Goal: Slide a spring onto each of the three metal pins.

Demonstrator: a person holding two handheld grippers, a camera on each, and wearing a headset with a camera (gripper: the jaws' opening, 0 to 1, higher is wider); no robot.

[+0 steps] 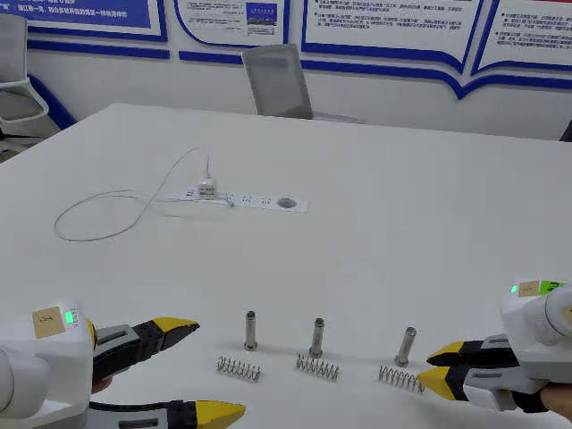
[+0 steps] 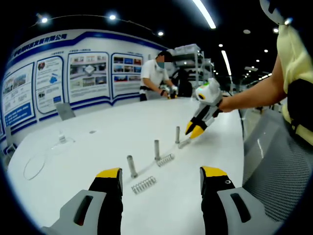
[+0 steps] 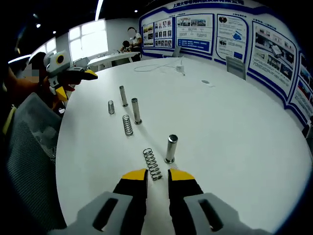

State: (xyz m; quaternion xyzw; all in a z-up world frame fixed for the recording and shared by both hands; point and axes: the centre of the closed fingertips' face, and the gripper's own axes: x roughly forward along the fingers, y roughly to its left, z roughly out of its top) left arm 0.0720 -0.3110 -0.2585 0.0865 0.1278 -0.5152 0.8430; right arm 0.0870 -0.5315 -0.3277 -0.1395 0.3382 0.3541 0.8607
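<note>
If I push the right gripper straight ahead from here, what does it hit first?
Probably the nearest spring, lying on the table just ahead of the right gripper, in line with its open jaws. The closest pin stands just beyond, slightly off to one side.

Three slim metal pins stand upright in a row on the white table [image 1: 402, 250]: left pin [image 1: 250, 330], middle pin [image 1: 316, 337], right pin [image 1: 406, 346]. Just before each, a coiled spring lies on its side: left spring [image 1: 239, 367], middle spring [image 1: 317, 366], right spring [image 1: 399, 378].
</note>
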